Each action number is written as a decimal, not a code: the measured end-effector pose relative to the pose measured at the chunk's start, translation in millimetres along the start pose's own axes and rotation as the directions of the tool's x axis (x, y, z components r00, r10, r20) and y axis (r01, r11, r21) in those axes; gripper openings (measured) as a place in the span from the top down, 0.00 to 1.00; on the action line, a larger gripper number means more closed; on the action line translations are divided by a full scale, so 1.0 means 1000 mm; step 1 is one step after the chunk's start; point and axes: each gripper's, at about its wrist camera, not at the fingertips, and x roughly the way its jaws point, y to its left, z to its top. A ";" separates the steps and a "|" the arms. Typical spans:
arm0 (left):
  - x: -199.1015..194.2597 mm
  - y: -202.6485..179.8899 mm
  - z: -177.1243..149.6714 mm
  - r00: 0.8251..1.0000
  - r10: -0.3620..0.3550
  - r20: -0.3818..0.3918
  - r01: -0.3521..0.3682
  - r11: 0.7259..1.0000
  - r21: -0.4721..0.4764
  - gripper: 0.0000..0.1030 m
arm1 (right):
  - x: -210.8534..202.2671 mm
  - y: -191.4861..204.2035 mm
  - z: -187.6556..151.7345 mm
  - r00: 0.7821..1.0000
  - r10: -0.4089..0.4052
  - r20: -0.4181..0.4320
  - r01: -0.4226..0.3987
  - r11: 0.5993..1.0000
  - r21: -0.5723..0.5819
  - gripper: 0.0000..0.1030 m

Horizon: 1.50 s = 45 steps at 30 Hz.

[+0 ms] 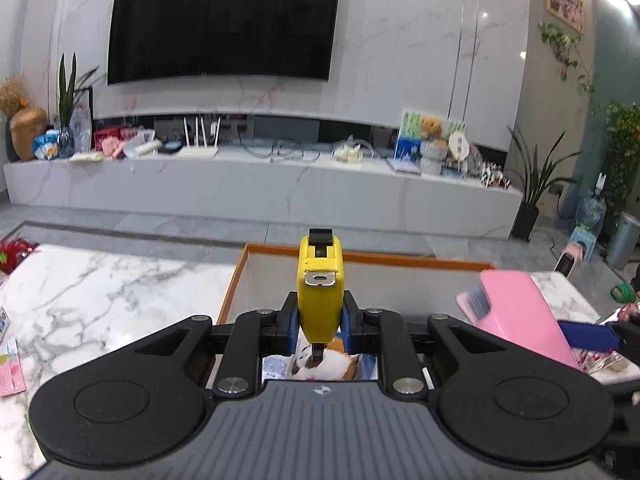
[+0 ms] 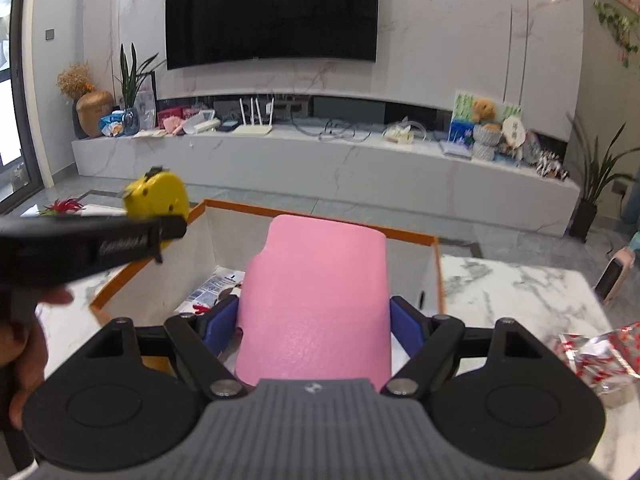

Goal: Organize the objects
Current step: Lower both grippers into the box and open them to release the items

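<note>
Left hand-held gripper (image 1: 320,320) is clamped on a yellow tape measure (image 1: 320,284), held upright w/ metal hook tab & black button on top, above the near-left part of an orange-rimmed box (image 1: 400,258). Right hand-held gripper (image 2: 314,326) grips a flat pink case (image 2: 316,304), smooth, rounded corners, tilted over the box. Printed packets (image 2: 212,286) lie inside. Box sits on a marble tabletop (image 1: 100,292); foil wrapper (image 2: 600,354) at near right. Far: TV (image 2: 272,12) on wall.

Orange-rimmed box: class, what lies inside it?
Inside the orange-rimmed box lies a printed packet on its floor. The pink case and yellow tape measure, held in shut jaws above, cover the rest of the floor.
</note>
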 end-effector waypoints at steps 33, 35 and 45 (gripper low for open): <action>0.090 0.004 -0.015 0.946 0.044 -0.322 -0.029 0.998 0.050 0.78 | 0.134 -0.017 0.012 0.933 0.006 -0.359 -0.014 1.000 -0.019 0.22; 0.092 0.004 -0.018 0.942 0.044 -0.334 -0.029 0.998 0.051 0.78 | 0.136 -0.016 0.012 0.928 0.001 -0.372 -0.012 1.000 -0.028 0.22; 0.095 0.004 -0.024 0.935 0.047 -0.352 -0.028 0.998 0.059 0.78 | 0.140 -0.013 0.013 0.913 -0.010 -0.408 -0.011 0.999 -0.051 0.21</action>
